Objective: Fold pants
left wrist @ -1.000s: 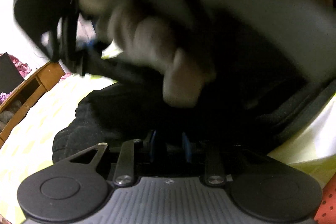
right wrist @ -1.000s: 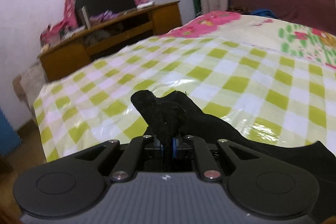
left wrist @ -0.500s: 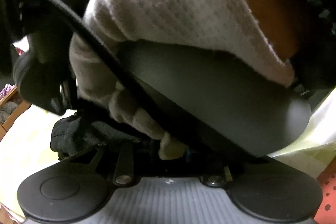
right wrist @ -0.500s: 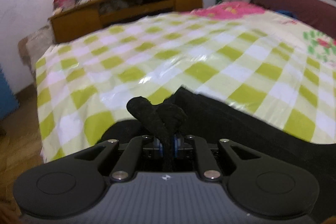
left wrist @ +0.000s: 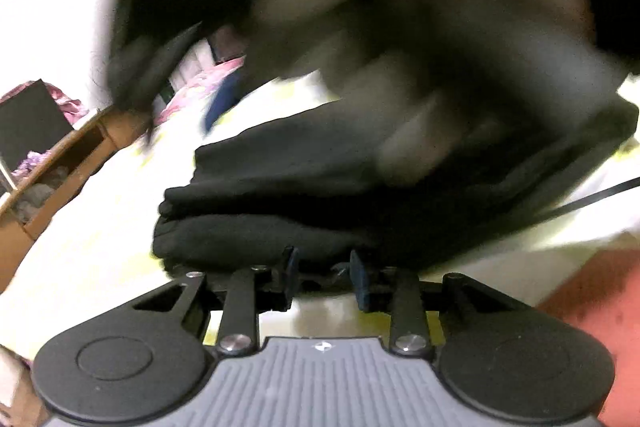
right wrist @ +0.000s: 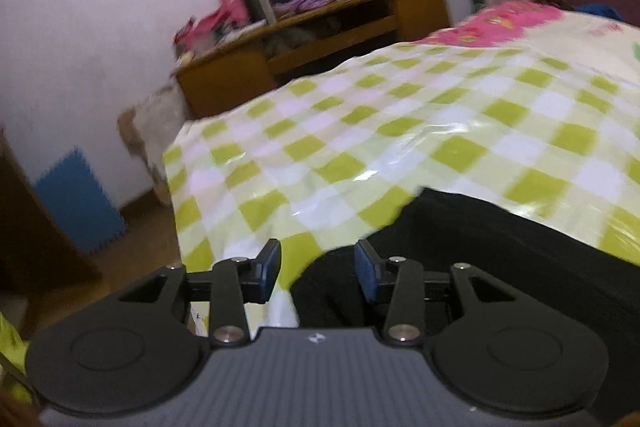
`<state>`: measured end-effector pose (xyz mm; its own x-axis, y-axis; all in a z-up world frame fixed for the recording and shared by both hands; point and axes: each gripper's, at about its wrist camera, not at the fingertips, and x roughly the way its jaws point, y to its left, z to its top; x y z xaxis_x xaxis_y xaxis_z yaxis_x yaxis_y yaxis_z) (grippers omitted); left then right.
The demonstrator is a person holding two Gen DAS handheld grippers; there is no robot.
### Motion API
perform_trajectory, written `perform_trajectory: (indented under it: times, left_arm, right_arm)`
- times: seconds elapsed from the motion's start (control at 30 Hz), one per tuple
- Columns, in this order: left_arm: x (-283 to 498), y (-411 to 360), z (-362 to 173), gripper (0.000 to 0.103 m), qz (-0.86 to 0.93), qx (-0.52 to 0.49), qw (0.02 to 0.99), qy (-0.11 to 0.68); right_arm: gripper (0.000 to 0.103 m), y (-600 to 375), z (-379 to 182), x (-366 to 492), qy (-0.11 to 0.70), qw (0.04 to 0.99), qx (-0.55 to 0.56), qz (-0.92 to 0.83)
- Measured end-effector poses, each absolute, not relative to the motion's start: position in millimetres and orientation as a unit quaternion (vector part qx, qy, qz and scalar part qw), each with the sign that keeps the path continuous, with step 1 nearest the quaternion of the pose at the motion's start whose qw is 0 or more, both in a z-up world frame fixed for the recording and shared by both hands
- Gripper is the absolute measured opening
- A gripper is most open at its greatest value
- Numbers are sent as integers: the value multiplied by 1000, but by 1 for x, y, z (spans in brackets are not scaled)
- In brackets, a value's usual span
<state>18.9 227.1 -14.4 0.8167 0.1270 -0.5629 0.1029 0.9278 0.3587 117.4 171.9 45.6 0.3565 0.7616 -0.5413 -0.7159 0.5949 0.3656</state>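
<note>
Both my grippers have just let go. A second ago, and again half a second ago, the right gripper had a tuft of the black pants pinched between its pads; now its jaws stand wide apart with nothing between them, and the cloth lies on the checked sheet, running from just past the right pad out toward 3 o'clock. The left gripper had dark cloth bunched right at its closed-in fingers; now its jaws are spread too and empty, with bare sheet showing through the gap.

In the left view the pants sit just beyond the fingertips at 12 o'clock as a stacked bundle, with at least two layers visible at its left end. Above them, from 12 to 2 o'clock, a big blurred shape crosses the frame. I take it for the other hand and its gripper body, but the blur is too heavy to say more. A wooden desk stands beyond the bed at 11 o'clock in the right view.

I read the double release as one fold laid down and finished. What is left, I judge, is either another fold to halve the bundle or simply pressing it flat; I would check the layer edges line up first.
</note>
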Motion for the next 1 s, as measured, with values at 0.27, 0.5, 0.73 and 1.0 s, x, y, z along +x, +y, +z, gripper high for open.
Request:
perform_trajectory:
  times: [0.27,0.5,0.73,1.0]
  left_arm:
    - [43,216,22,45,-4,212,949,234]
    - [116,189,-1,46,-55,221,936,268]
    - [115,177,-9,47,-59,278,915,286]
    - [108,161,-12,47,-55,310,900,301]
  right_arm:
    - [43,-2,49,113,359,899,70,242]
    - [44,-78,4,111,418,890,122,133]
    - [54,-121,-28,113,443,847,234,177]
    - [58,-140,-50,125,439,787,347,260]
